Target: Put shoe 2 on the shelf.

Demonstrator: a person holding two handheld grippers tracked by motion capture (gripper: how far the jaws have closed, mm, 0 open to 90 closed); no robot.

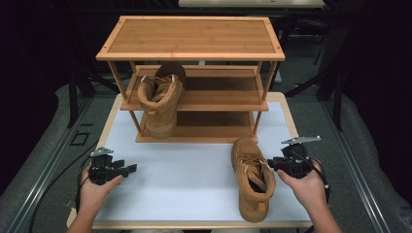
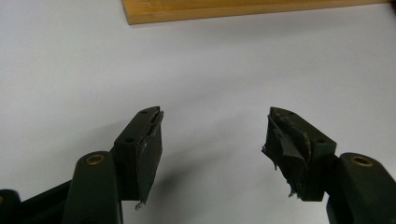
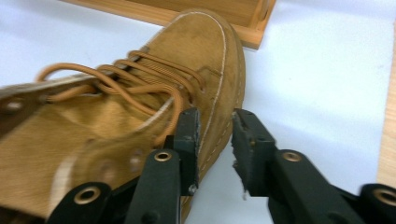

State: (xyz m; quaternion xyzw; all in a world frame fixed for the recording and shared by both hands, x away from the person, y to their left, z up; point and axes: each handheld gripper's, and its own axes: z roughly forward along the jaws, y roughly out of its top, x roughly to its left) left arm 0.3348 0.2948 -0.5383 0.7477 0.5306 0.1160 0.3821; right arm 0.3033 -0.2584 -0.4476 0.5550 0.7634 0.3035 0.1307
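Hands come in at the near edge of the white surface, one claw in each. At the near left corner the left claw lies low over bare surface, its jaws wide apart with nothing between them; in the left gripper view its black pads look worn and frayed at the edges.

Further back, at the middle of the surface, stands the wooden shoe rack: three flat bamboo-coloured shelves on thin posts, the top shelf bare. One tan boot stands on the left side of the rack, its toe on the bottom shelf and its open collar reaching up past the middle shelf.

Near the right corner the second tan boot lies on the surface, toe toward the rack, heel at the near edge. It is suede-like, matte and soft in nap, with a pale stitched welt, round braided laces and metal eyelets.

The right claw sits just beside that boot's upper. Its jaws stand partly open, and in the right gripper view one jaw rests against the boot's side by the lacing while the other hangs free over the surface, so nothing is clamped.

Judging by this, one boot is shelved and the second is awaiting pickup. Next, the right claw likely needs a firm bite on the stiff collar edge, since the soft leather may fold.
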